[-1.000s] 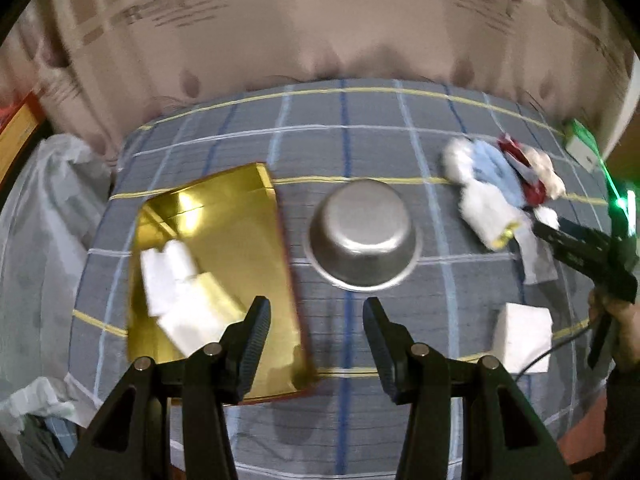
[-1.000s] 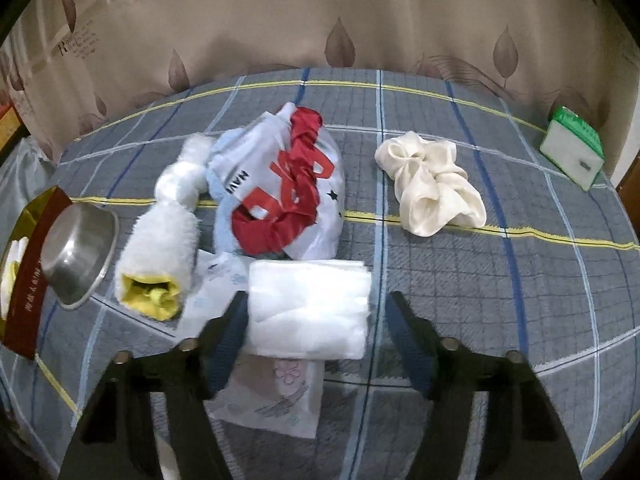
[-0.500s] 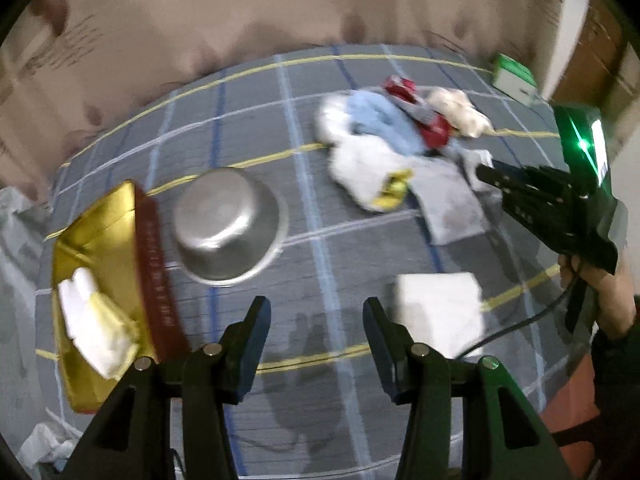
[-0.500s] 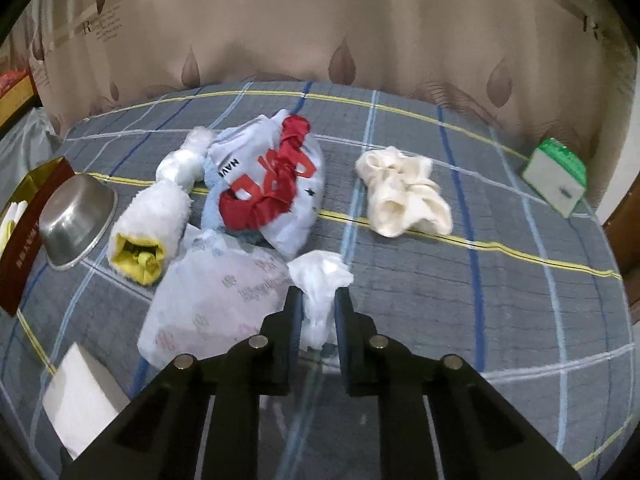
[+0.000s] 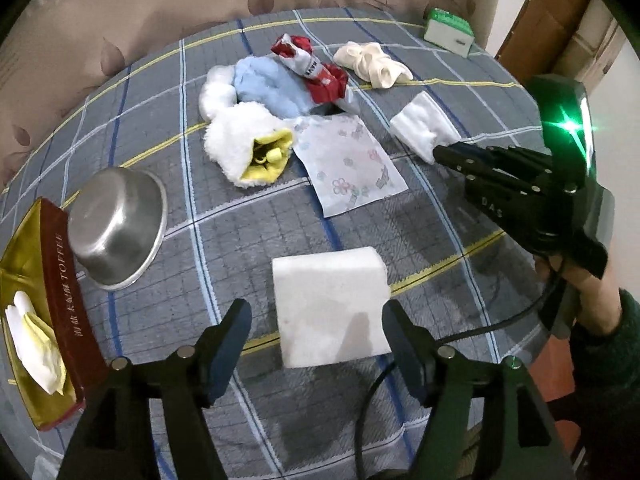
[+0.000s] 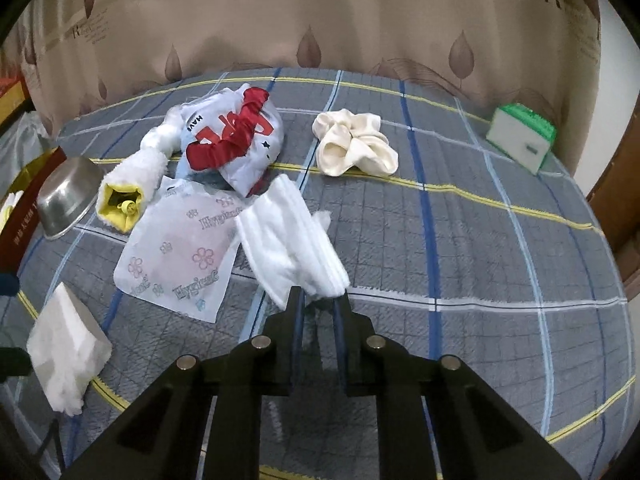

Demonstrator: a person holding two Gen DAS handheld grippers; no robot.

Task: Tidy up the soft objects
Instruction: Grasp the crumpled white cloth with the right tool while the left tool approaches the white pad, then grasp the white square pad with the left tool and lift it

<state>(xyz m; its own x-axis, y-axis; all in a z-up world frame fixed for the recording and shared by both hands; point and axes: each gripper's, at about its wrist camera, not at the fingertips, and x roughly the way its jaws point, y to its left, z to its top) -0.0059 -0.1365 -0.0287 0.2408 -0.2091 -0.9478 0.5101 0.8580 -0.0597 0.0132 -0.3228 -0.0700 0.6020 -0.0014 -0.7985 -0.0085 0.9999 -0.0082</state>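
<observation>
A white block of tissues lies on the grey checked cloth, just ahead of and between the fingers of my left gripper. Its jaws are opening and the pads stand clear of the block. My right gripper is shut on a folded white wad of tissues, which hangs lifted beside the flowered wrapper. In the left wrist view the right gripper pinches that wad. A gold box at the left holds white and yellow tissues.
A steel bowl leans against the gold box. Behind lie a fluffy white cover with a yellow lining, a blue cloth, a red-and-white bag and a cream cloth. A green-and-white box sits at the far corner.
My left gripper swung from over the gold box to the white tissue block and its jaws widened. My right gripper shut on the white wad and lifted it off the flowered wrapper.
</observation>
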